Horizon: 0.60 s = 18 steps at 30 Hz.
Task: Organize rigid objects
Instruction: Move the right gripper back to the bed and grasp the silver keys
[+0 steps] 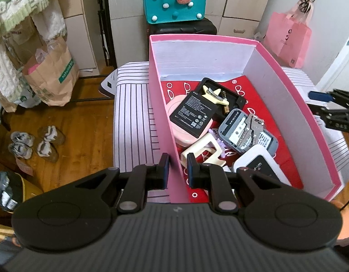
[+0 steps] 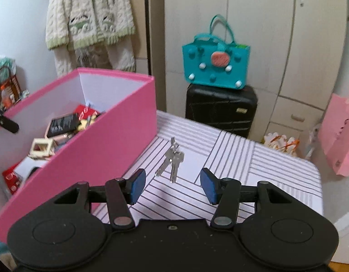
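Our left gripper (image 1: 177, 170) is clamped on the pink box (image 1: 162, 113) wall, steadying it. Our right gripper (image 2: 173, 187) hangs apart and empty above the keys (image 2: 172, 161) on the striped table (image 2: 253, 165). Most items are boxed; the keys remain. The box's near end is cut off.

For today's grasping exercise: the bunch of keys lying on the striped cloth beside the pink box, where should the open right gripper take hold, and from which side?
Grip the keys at the heads, where the bunch is bulkiest; the blades lie thin and flat on the striped cloth. Probably come steeply from above with the right gripper, one finger on each side of the bunch, clear of the pink box.
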{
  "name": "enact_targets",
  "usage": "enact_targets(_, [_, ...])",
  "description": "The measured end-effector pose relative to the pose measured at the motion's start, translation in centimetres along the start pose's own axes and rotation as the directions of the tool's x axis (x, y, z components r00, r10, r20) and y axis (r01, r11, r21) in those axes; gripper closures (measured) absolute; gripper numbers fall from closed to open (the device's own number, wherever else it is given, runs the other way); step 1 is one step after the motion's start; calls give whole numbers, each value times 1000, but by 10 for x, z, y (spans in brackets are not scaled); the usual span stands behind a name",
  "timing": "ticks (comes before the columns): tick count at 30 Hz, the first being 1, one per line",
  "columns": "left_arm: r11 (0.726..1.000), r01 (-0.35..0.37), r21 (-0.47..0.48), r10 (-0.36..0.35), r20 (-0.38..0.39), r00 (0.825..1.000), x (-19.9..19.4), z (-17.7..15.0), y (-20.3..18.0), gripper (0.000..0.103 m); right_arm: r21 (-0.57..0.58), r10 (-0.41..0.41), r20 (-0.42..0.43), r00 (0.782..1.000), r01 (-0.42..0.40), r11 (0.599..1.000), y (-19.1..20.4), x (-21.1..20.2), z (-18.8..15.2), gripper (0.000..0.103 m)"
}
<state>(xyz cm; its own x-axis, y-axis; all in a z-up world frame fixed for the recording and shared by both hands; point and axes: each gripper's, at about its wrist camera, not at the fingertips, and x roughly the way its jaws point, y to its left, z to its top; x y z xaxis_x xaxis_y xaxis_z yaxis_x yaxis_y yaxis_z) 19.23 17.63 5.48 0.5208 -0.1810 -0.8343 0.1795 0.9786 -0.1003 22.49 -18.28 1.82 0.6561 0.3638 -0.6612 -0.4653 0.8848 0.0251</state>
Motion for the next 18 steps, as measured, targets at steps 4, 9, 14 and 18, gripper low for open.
enact_targets(4, [999, -35, 29, 35, -9, 999, 0, 2, -6, 88, -21, 29, -45, 999, -30, 999, -4, 33, 5, 48])
enact_targets(9, [994, -78, 74, 80, -20, 997, 2, 2, -16, 88, -62, 35, -76, 997, -39, 997, -7, 69, 12, 51])
enact_targets(14, [988, -108, 109, 112, -32, 993, 3, 4, -23, 88, -70, 45, -75, 996, -51, 996, -8, 90, 24, 51])
enact_targets(18, [988, -109, 109, 113, -36, 993, 3, 5, -24, 88, -50, 30, -69, 997, -33, 998, -11, 102, 30, 53])
